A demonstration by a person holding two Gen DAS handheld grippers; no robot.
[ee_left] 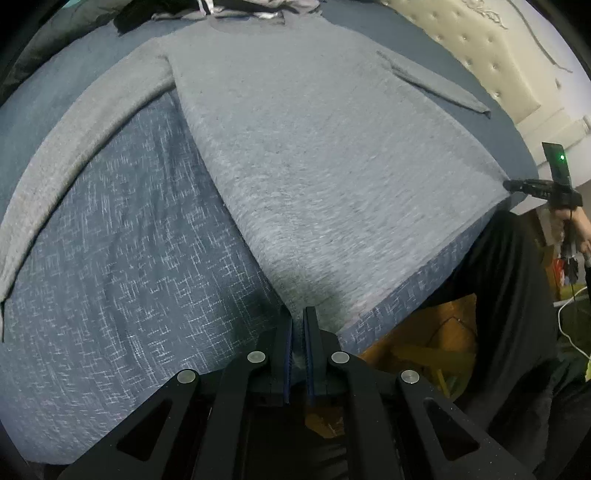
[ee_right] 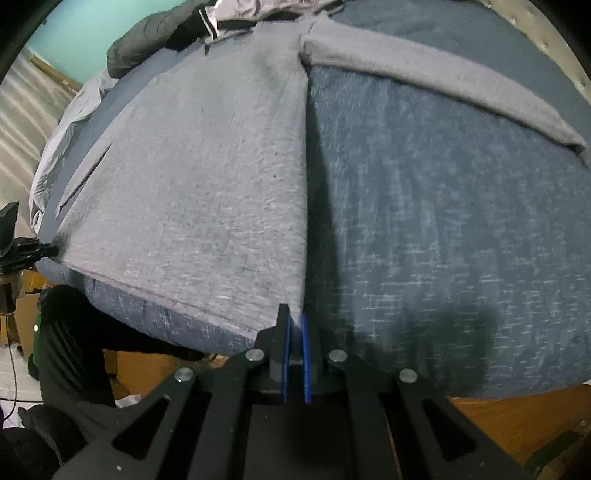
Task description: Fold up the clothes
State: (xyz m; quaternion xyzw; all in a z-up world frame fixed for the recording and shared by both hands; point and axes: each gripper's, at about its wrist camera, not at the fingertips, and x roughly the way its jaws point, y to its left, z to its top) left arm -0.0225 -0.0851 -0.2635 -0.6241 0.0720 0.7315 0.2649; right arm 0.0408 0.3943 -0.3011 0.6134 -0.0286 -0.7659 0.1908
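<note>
A grey knit sweater lies spread on a blue bed, neck at the far end, one sleeve stretched out to the left. My left gripper is shut on the sweater's near left hem corner, which is lifted off the bed. In the same view my right gripper pinches the other hem corner at the far right. The right wrist view shows the sweater from the other side, with my right gripper shut on its hem corner and the other sleeve running to the right. My left gripper appears at the left edge.
The blue patterned bedspread covers the bed up to its near edge. Dark and silver clothes are piled at the far end. A padded cream headboard stands at the right. A person's black trousers and wooden floor lie below the bed edge.
</note>
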